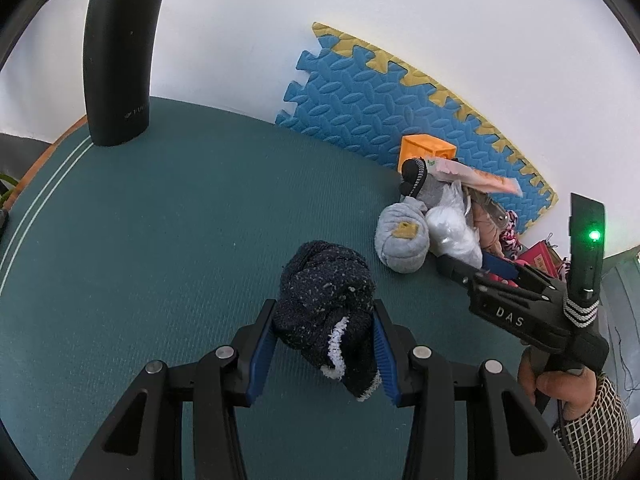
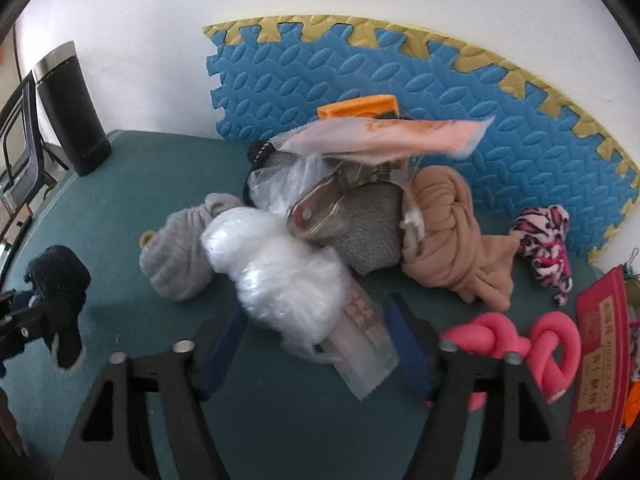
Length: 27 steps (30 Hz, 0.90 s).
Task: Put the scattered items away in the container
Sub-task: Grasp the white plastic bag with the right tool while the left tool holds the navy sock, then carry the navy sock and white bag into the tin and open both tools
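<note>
My left gripper (image 1: 324, 316) is shut on a dark navy speckled sock bundle (image 1: 326, 304) with a white cuff, above the green mat (image 1: 160, 240); the bundle also shows at the left of the right wrist view (image 2: 58, 280). My right gripper (image 2: 316, 320) is open around a clear plastic bag of white stuff (image 2: 280, 276) and a flat packet (image 2: 366, 340); it also shows in the left wrist view (image 1: 448, 262). The pile holds a grey sock bundle (image 2: 180, 256), a tan knotted cloth (image 2: 444, 236), a pink packet (image 2: 392, 136) and an orange container (image 2: 360, 106).
A black tumbler (image 1: 116, 64) stands at the mat's far left. A blue and yellow foam mat (image 2: 440, 92) leans on the white wall. A pink knotted rope (image 2: 516, 344), a pink patterned cloth (image 2: 548, 244) and a red box (image 2: 600, 364) lie right.
</note>
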Available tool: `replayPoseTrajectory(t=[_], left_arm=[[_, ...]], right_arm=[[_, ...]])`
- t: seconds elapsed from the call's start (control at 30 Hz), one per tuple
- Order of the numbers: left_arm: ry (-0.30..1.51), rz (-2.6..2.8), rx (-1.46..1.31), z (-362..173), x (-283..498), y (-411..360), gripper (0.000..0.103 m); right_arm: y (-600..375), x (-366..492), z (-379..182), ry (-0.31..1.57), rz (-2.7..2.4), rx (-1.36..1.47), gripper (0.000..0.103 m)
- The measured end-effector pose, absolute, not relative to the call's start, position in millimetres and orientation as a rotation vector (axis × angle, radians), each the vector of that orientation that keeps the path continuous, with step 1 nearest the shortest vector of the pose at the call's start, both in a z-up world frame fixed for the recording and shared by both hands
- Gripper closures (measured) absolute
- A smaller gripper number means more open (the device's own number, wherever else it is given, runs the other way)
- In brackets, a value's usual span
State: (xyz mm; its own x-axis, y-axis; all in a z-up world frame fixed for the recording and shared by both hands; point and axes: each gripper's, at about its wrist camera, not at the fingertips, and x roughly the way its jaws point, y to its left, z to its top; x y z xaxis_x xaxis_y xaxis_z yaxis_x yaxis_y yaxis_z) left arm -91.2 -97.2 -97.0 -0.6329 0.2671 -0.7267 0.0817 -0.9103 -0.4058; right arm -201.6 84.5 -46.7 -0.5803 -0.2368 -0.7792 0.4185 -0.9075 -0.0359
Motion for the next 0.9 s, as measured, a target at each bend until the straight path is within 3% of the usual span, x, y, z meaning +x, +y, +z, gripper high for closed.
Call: replayPoseTrajectory(t=[0.07, 0.2, 0.57, 0.9], left_arm=[[-0.623, 2.673, -1.296, -97, -92, -96, 0.057], [-0.622, 2.669, -1.301, -98, -93, -95, 0.057], [-0.524, 2.663, -1.279, -73, -83, -72, 0.057], [-0.338, 2.588, -1.216, -43, -67, 1, 0.057]], right_arm=[[79, -200, -43, 0.309, -2.485, 1.164, 0.057], [78, -190, -35, 0.270, -2.473, 1.139, 0.069], [120, -114, 13, -0.088, -2.507, 1.072, 0.073], [284, -40, 41, -0.290, -2.943, 0.953, 0.073]])
